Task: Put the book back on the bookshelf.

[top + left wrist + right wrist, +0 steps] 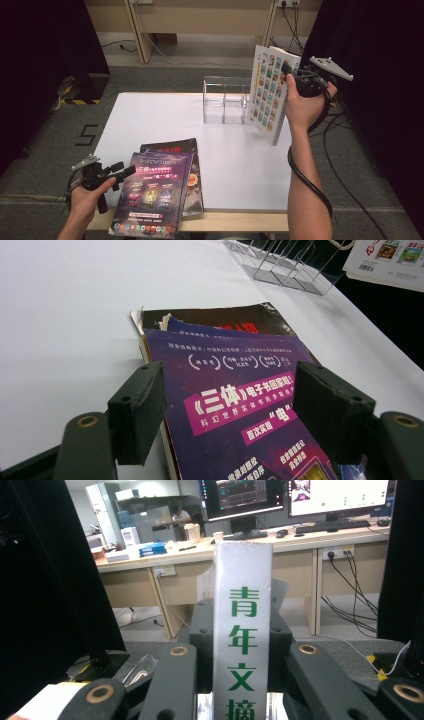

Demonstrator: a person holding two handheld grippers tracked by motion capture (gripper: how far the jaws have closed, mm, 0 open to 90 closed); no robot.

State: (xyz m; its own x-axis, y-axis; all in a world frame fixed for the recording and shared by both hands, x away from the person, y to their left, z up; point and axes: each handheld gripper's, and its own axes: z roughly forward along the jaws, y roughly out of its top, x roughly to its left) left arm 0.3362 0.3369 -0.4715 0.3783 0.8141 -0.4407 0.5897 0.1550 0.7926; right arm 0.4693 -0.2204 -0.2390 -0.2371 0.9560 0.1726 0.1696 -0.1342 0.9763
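Observation:
My right gripper (291, 76) is shut on a white book (267, 92) with a grid of small colour pictures on its cover. It holds the book upright above the table's back right, just right of a clear acrylic rack (225, 100). In the right gripper view the book's spine (243, 630), with green characters, stands between the jaws of the right gripper (242, 622). My left gripper (114, 182) is open at the front left, at the left edge of a purple magazine (150, 195). In the left gripper view its jaws stand wide on either side of the purple magazine (235, 405).
The purple magazine lies on a dark book (192, 175) near the white table's (150, 115) front edge and overhangs it. The rack (285, 265) has upright dividers. Black curtains hang at both sides, and cables trail on the floor at the right.

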